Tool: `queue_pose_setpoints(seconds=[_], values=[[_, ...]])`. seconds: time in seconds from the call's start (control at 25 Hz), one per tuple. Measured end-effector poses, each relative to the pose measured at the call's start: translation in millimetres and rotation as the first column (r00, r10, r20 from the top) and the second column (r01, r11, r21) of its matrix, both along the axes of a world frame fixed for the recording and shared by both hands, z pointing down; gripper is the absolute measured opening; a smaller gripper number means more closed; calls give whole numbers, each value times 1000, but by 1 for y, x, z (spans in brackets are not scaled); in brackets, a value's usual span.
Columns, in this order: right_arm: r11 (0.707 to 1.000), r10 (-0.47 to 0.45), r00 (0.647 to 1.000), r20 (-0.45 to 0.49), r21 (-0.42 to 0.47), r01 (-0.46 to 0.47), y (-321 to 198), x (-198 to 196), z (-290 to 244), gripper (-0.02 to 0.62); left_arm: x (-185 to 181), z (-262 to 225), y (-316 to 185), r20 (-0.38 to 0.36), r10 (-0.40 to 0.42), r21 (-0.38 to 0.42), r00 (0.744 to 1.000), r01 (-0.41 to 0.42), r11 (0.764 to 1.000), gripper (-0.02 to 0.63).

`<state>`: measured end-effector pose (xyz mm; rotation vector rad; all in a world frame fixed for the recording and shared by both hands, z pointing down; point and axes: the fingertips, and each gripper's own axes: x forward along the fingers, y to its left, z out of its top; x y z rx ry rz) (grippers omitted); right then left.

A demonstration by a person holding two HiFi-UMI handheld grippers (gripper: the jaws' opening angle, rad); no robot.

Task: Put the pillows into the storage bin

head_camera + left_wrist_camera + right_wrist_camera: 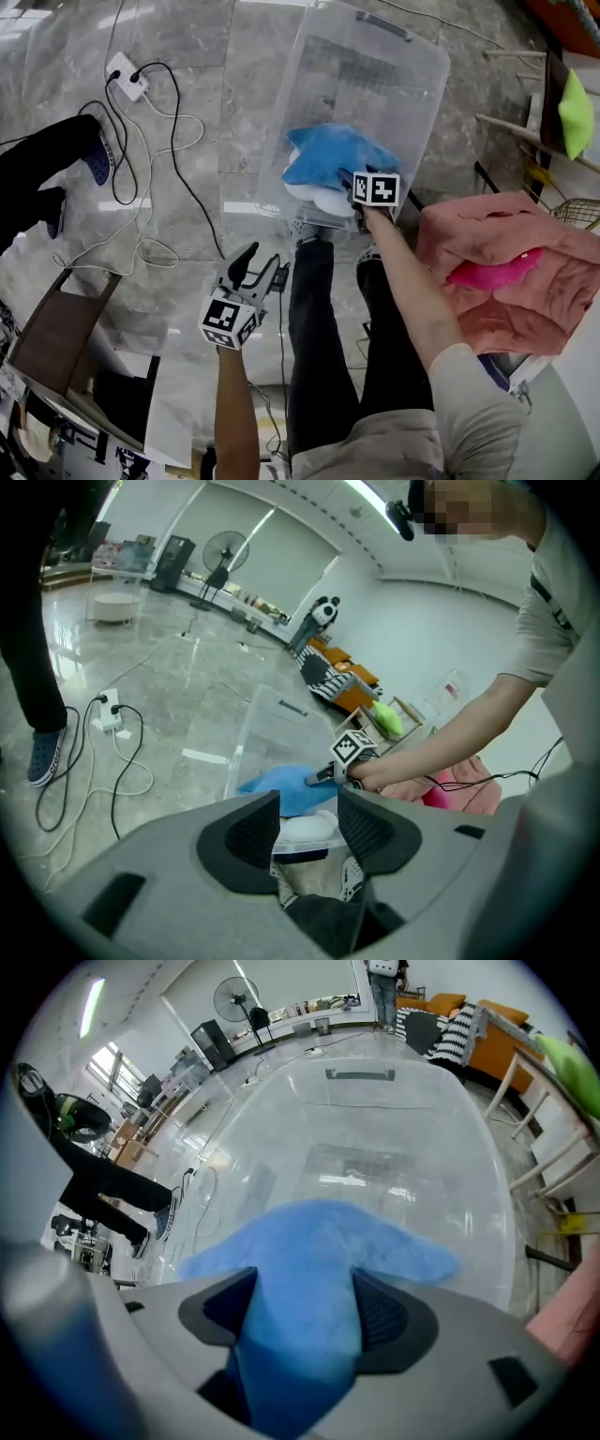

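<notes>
A clear plastic storage bin (375,75) stands on the grey floor in front of me. Inside its near end lies a white pillow (323,199), with a blue plush pillow (333,155) on top. My right gripper (349,180) reaches down into the bin and is shut on the blue pillow (319,1241), which fills the gap between its jaws (302,1302) above the bin (394,1119). My left gripper (255,265) hangs to the bin's lower left, open, with nothing between its fingers (307,808). It looks toward the bin (253,733) and the blue pillow (281,785).
A pink blanket heap (506,272) with a bright pink item lies at the right. A green pillow (574,112) sits on a rack at the far right. A power strip (125,77) with looping cables lies at the left, beside another person's legs (47,159). A wooden chair (56,328) stands lower left.
</notes>
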<state>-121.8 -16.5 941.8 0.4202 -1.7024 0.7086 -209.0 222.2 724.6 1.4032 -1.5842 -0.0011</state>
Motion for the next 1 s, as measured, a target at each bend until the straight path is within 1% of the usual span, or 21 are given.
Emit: queue_pose_setpoints(seconds=[0.12,0.2,0.44,0.56,0.68,0.88,1.0], values=[[1000,24,1000,-4,-16,-24,12,-7,16,327,6,5,4,11,28,-17,1000,-27,999,195],[999,29,1000,-5,-21,-29,11,-9,19,323,6,5,0,17,37,-17,999,-36,999,195],[999,31,999,8,-10,-31,11,-3,2,307,7,-6,-4,32,58,-13,998,-58,998,195],[1000,28,999,27,-12,-28,9,5,-19,299,14,-16,-12,38,77,-5,996,-77,997,195],[1000,27,997,75,-14,-26,8,14,-48,299,26,-26,-26,43,106,12,993,-107,994,195],[999,24,983,183,39,-31,6,34,-104,293,46,-42,-52,53,176,33,983,-178,983,195],[997,17,972,234,63,-32,4,56,-132,293,64,-51,-76,67,228,48,971,-231,972,195]])
